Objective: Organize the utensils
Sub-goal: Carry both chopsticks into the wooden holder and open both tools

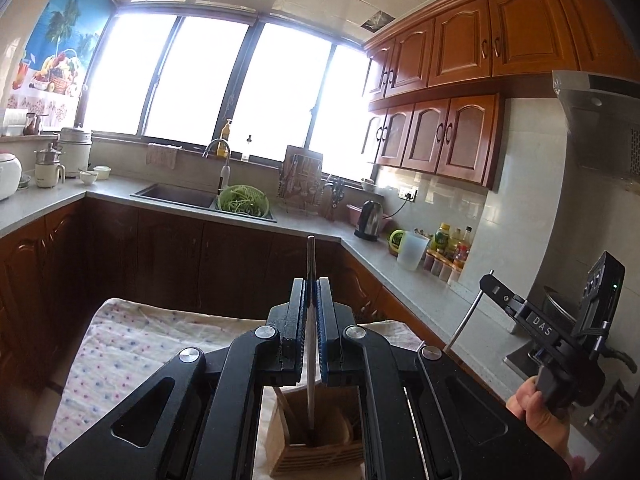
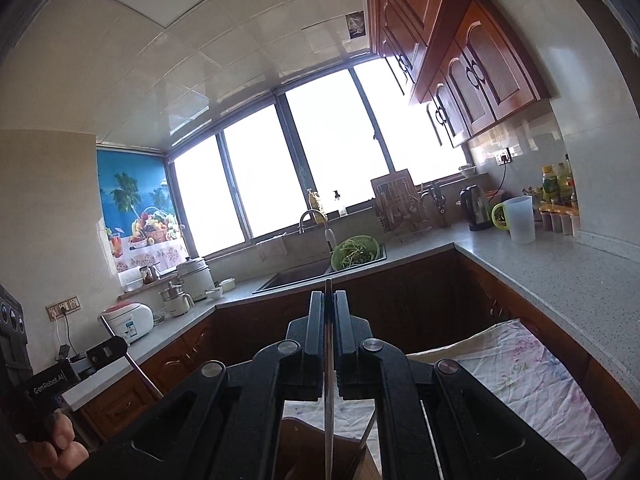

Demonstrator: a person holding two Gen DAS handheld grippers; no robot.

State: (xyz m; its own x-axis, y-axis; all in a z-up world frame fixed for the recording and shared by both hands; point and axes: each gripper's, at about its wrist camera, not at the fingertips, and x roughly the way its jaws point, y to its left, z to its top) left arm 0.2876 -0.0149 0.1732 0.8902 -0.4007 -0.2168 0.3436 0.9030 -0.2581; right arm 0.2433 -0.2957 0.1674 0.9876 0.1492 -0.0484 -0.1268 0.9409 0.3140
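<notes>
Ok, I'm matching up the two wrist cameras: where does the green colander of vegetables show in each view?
Left wrist: the green colander is left of centre, at the right end of the sink.
Right wrist: it is just right of centre, at the same end of the sink.
Shared landmark: the faucet stands just left of it in both views.

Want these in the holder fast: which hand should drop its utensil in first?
Left, probably. Its tongs hold a metal utensil upright, tip already inside the wooden holder.
</notes>
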